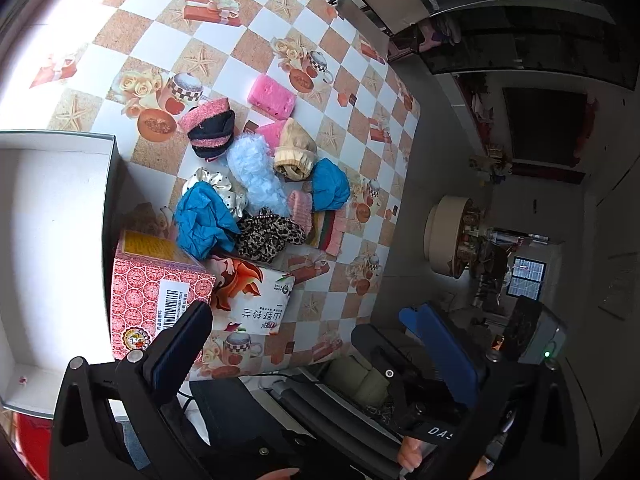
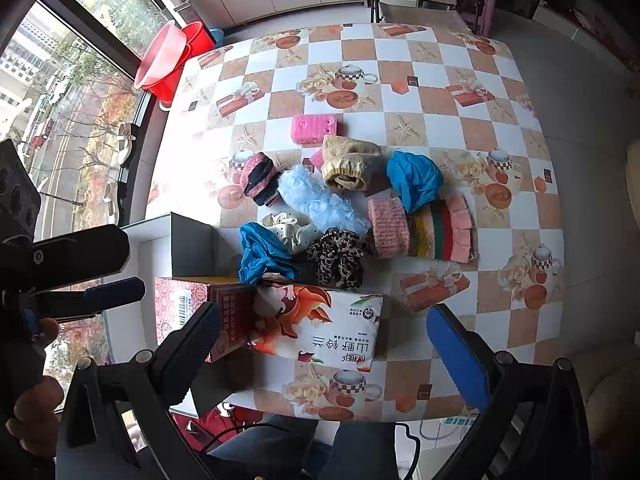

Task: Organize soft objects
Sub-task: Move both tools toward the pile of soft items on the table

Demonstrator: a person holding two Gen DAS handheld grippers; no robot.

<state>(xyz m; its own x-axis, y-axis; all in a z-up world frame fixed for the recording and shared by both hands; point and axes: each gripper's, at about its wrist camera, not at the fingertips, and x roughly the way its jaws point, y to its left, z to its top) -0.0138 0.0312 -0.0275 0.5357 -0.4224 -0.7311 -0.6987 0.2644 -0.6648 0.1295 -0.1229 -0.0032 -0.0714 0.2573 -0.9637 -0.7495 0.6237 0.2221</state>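
Fluffy, knitted soft objects [image 2: 344, 208] heaped on table [image 2: 440, 80]; left gripper [image 1: 312, 344], right gripper [image 2: 332, 344] gaping, empty.

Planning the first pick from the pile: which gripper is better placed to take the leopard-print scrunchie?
Probably the right gripper. It is open and faces the leopard-print scrunchie almost straight ahead. The left gripper, also open, hangs off the table edge, with the scrunchie off to one side.

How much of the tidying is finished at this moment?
Nothing looks done: the white box shows no soft item inside. Nothing is in hand; the left gripper and right gripper are open and empty. Left: the whole pile, such as the fluffy light-blue piece and leopard scrunchie, lies on the table.
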